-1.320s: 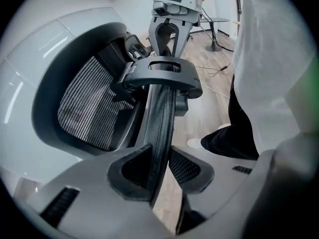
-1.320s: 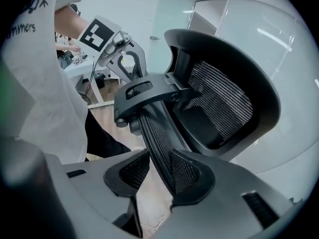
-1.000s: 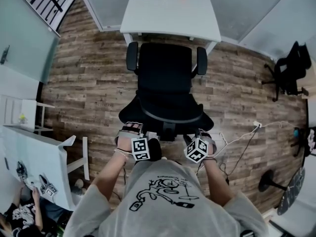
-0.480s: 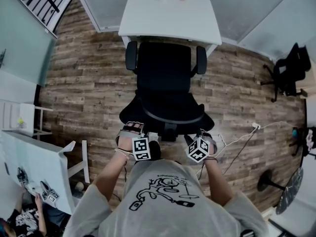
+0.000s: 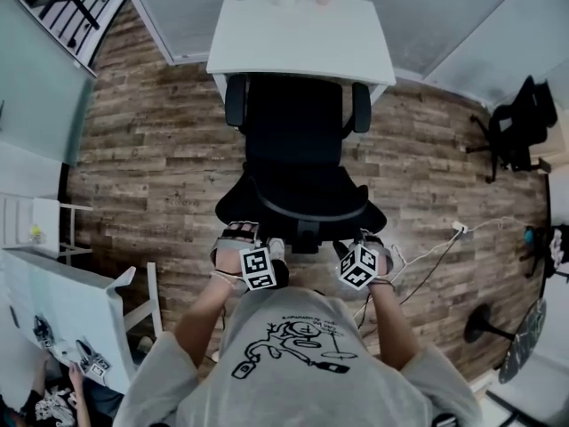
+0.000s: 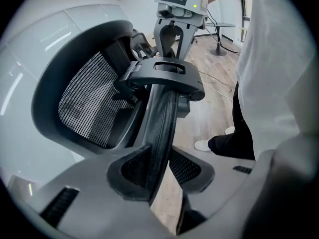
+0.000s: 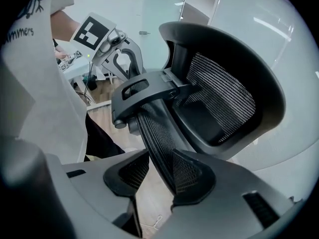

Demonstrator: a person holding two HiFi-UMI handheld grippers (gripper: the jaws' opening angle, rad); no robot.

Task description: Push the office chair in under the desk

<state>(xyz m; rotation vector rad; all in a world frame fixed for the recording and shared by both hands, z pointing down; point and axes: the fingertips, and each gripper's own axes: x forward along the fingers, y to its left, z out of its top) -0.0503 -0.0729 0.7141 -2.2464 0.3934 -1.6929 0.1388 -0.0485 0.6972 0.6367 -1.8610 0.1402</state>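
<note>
Person: stands right behind the chair (image 5: 298, 140), in a light shirt (image 5: 293, 354) with a drawing on it.
Left gripper (image 6: 159, 171): its fingers (image 6: 127, 171) are clamped on the thin black rim of the chair back (image 6: 162, 123), on the left side.
Right gripper (image 7: 158, 176): its fingers (image 7: 194, 176) squeeze the same rim on the right side. Both hands hold the chair, and both point steeply down.
Chair back: it curves between the two grippers, just in front of the person.
Seat: black and wide, on the wooden floor (image 5: 151, 149), pointing at the bench (image 5: 302, 34).
Arm rests (image 5: 236, 100): their far ends now reach the near edge of the white bench.
Bench: white, against the far wall. The front of the seat is just starting to slip under it.
What just changed: a moment ago there was a bit of floor between the arm rests and the bench. Now that gap is gone. The chair has rolled forward, and the person has stepped along with it.
What it means: the push is working and is about half done, I think. Most of the seat still sticks out. The arm rests might bump the bench edge, so the push should go slow and straight.
</note>
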